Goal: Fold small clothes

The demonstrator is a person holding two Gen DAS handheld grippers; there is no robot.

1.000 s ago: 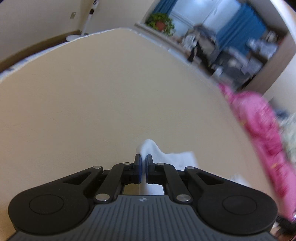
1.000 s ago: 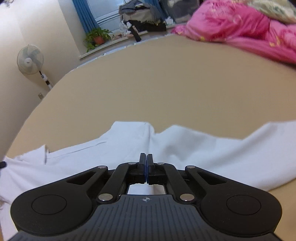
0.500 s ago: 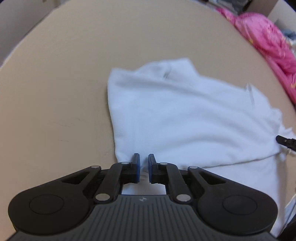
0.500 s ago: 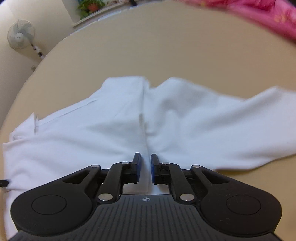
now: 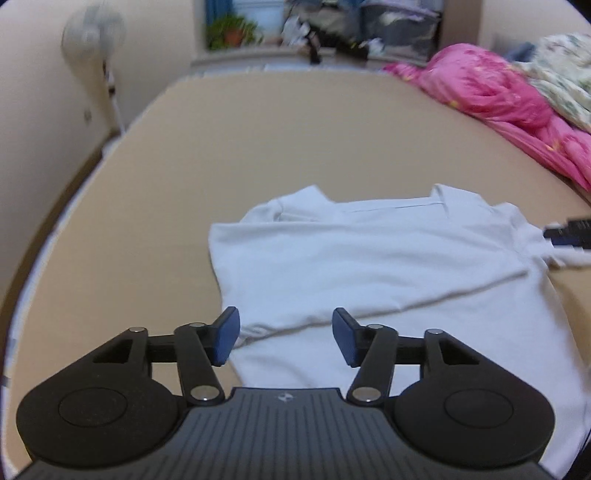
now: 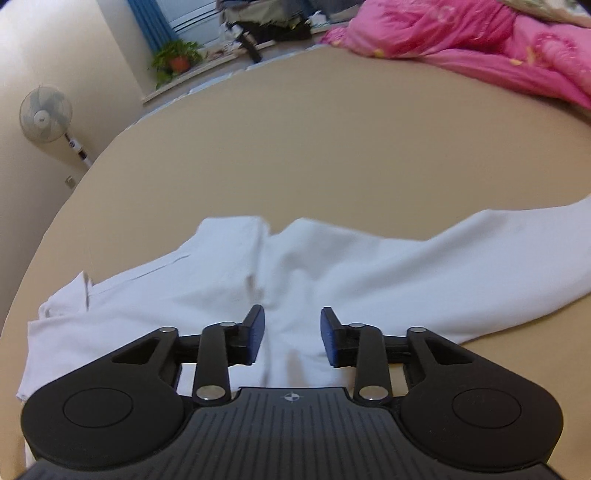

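**Two grippers spread above one white garment on a tan surface**

Left wrist view. Left gripper (image 5: 285, 335): one, jaws spread wide, blue pads (image 5: 226, 335) bare, nothing held; poised over the near-left corner of the cloth. White garment (image 5: 369, 266): one, lying flat on the tan surface (image 5: 258, 140), an upper layer folded over a lower one, its fold edge running diagonally from near left to far right. Collar end lay at the far side; long axis ran roughly left to right across the frame. Tip of the right gripper (image 5: 567, 232): a dark, blurred shape at the garment's right edge, its state unreadable here. Pink quilt (image 5: 498, 92): one, far right. Standing fan (image 5: 92, 33) and potted plant (image 5: 231, 33): one each, blurred.

Right wrist view. Right gripper (image 6: 291, 334): one, jaws parted, pads empty, above the garment (image 6: 332, 273). Shown only here: one sleeve (image 6: 498, 254) stretched out to the right across the surface (image 6: 314, 129). Quilt (image 6: 480, 33), fan (image 6: 45, 114) and plant (image 6: 177, 59) appeared sharper. Left gripper not visible.
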